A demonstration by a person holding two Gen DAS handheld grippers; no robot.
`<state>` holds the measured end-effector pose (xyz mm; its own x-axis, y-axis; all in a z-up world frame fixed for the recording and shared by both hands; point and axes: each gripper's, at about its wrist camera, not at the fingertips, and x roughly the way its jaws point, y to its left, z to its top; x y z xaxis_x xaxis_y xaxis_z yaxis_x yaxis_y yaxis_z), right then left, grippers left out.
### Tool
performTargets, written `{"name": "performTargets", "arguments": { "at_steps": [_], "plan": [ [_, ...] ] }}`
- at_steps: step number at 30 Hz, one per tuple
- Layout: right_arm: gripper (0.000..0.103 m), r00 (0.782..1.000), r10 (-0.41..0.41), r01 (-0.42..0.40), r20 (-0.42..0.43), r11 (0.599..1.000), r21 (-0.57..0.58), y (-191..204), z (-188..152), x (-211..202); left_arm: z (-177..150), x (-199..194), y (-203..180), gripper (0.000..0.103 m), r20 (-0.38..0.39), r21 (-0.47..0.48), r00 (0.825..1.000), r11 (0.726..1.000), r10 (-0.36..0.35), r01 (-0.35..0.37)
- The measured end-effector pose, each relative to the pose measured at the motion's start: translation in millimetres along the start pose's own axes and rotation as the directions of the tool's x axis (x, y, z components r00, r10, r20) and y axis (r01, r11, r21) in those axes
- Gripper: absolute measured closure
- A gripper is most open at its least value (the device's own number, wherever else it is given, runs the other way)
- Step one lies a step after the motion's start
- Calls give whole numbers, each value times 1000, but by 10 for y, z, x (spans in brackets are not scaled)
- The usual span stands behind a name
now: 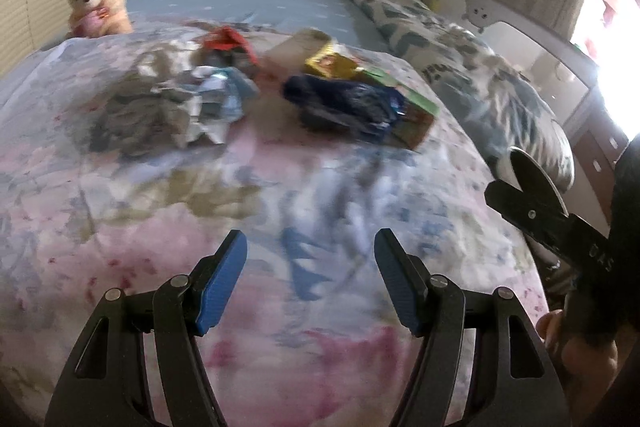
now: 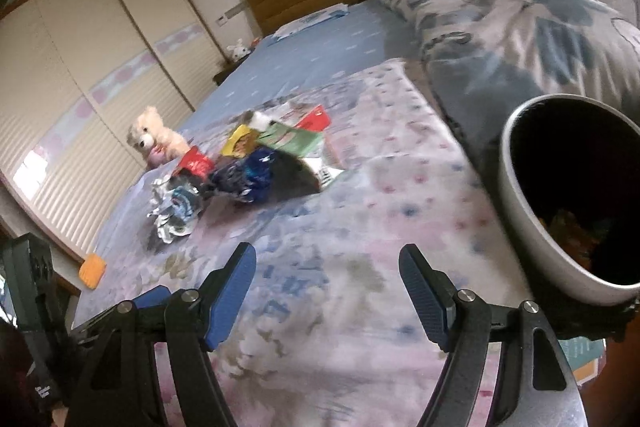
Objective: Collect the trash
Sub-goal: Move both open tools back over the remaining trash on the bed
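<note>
Although motion blur softened most of both views, the layout could still be read from left to right. At the far left a cream teddy bear [image 1: 98, 1] sat on the edge of the bed, its face smeared and its lower body cut off by the pink floral quilt [image 1: 256, 267]. Next came the trash itself, lying on that quilt well ahead of both tools: a grey crumpled heap [image 1: 136, 111] too blurred to identify, then a crushed white-and-blue wrapper [image 1: 218, 95] with a red packet [image 1: 228, 41] behind it, then a dark blue wrapper [image 1: 344, 103] lying over a green box [image 1: 416, 107], with a yellow packet [image 1: 326, 63] partly hidden behind. The left gripper [image 1: 311, 279] was over bare quilt, its blue-padded jaws apart with nothing between them. Right of it, part of the other black tool and a bit of a hand [image 1: 560, 335] were cut off by the frame edge. In the right wrist view the right gripper [image 2: 328, 291] likewise stood apart and empty above the quilt. At the far right a grey bin [image 2: 532, 223] with a dark interior was clipped by the lens edge; something orange lay inside, too dim to name. A rolled patterned duvet [image 2: 520, 27] lay beyond it.
</note>
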<state>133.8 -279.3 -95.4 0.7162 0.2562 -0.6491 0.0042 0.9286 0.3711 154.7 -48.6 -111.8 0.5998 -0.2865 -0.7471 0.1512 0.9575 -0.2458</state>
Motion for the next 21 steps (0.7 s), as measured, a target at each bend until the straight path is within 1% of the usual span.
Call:
{"name": "performTargets", "arguments": {
  "at_steps": [9, 21],
  "plan": [
    [27, 999, 42, -43, -27, 998, -44, 297, 5, 234, 62, 8, 344, 36, 2, -60, 999, 997, 47, -47],
    [27, 996, 68, -73, -63, 994, -77, 537, 64, 540, 165, 90, 554, 36, -7, -87, 997, 993, 78, -79]
  ]
}}
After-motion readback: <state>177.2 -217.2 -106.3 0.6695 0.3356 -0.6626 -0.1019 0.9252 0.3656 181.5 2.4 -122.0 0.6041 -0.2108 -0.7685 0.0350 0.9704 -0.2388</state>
